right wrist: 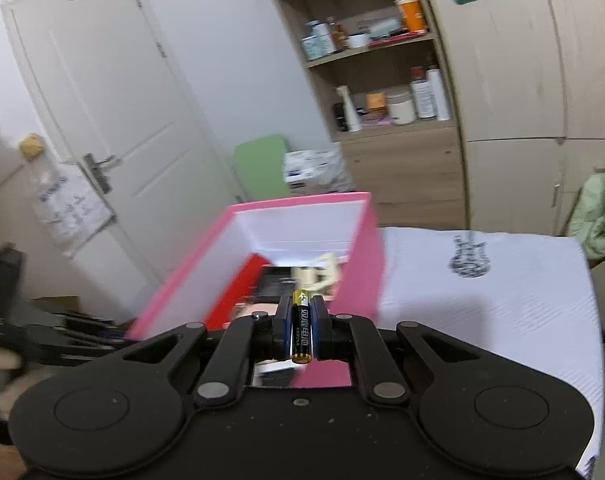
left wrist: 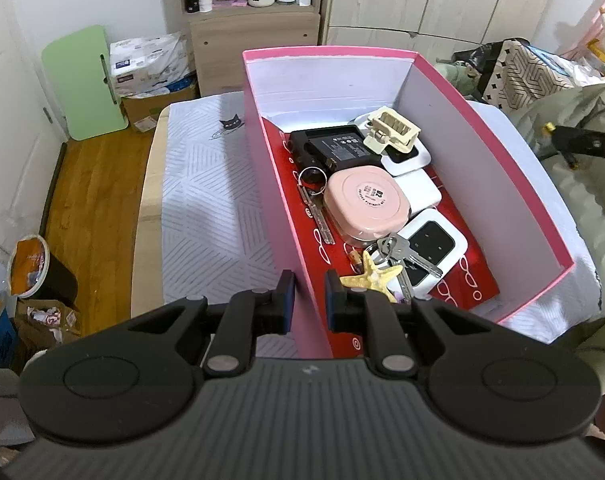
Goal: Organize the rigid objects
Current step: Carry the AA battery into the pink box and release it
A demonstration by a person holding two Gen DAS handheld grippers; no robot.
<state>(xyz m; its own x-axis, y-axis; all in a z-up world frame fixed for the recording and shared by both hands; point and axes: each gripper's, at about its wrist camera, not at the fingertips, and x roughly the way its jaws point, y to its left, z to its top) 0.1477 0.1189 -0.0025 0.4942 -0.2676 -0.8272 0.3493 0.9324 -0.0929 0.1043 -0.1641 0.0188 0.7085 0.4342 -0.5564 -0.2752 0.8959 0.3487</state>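
Pink box wall, left wrist view: the left gripper [left wrist: 309,298] had its two black, blue-padded fingers closed on the near left wall of the pink cardboard box [left wrist: 514,184], one finger outside, one inside.
Box floor: a red printed liner [left wrist: 468,280] covered the bottom.
Contents, far end: a cream plastic hair claw clip [left wrist: 392,132] lay on a white square device with a dark window [left wrist: 406,158], beside a black rectangular battery pack [left wrist: 334,148].
Contents, middle: a pink rounded-square plastic case [left wrist: 364,206] sat next to a plain white rounded block [left wrist: 420,194].
Contents, near end: silver keys on a ring [left wrist: 406,254] lay over a second white device with a black screen [left wrist: 436,246]; a yellow starfish ornament [left wrist: 376,274] rested just beside the inner finger.
Support: the box stood on a white patterned bedcover [left wrist: 206,200].
Right wrist view, grip: the right gripper [right wrist: 301,326] was nearly shut, its pads pinching a black-and-gold cylindrical battery [right wrist: 301,326] upright along the fingers.
Battery position: it was held above the near end of the same pink box [right wrist: 358,264], not touching it.
Sharpness: this view was blurred, so the box contents were hard to read.
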